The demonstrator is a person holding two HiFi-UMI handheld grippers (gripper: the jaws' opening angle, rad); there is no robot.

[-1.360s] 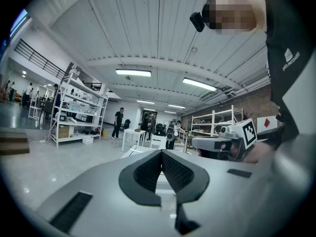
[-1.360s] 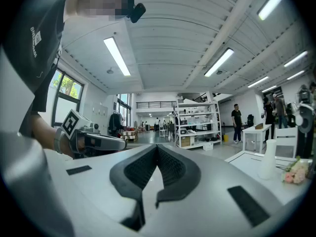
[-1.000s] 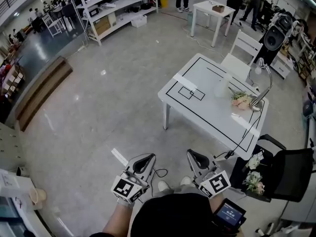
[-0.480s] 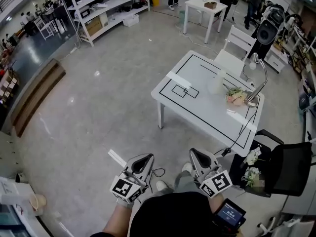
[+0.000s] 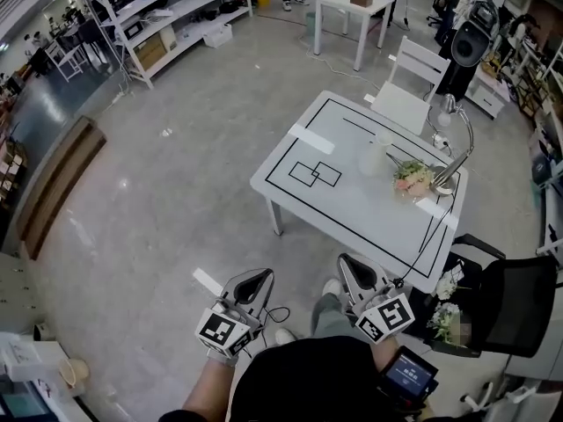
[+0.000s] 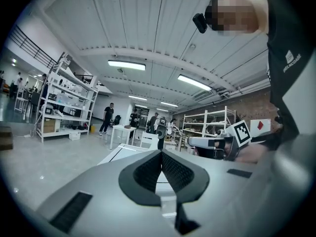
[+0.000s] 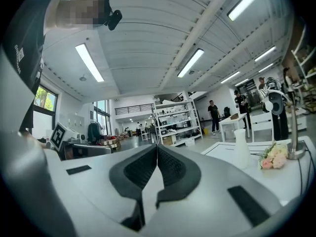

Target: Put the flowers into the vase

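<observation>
No legible text, shirt print too small

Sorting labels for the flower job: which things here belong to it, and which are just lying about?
Job: white vase, pink flowers, both on the white table; possibly the white flowers on the black chair.
Lying about: desk lamp, white chair, speaker, shelving.

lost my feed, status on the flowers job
Left gripper and right gripper shut, empty, short of table. Flowers on table beside vase, untouched. Lamp close by flowers.
</observation>
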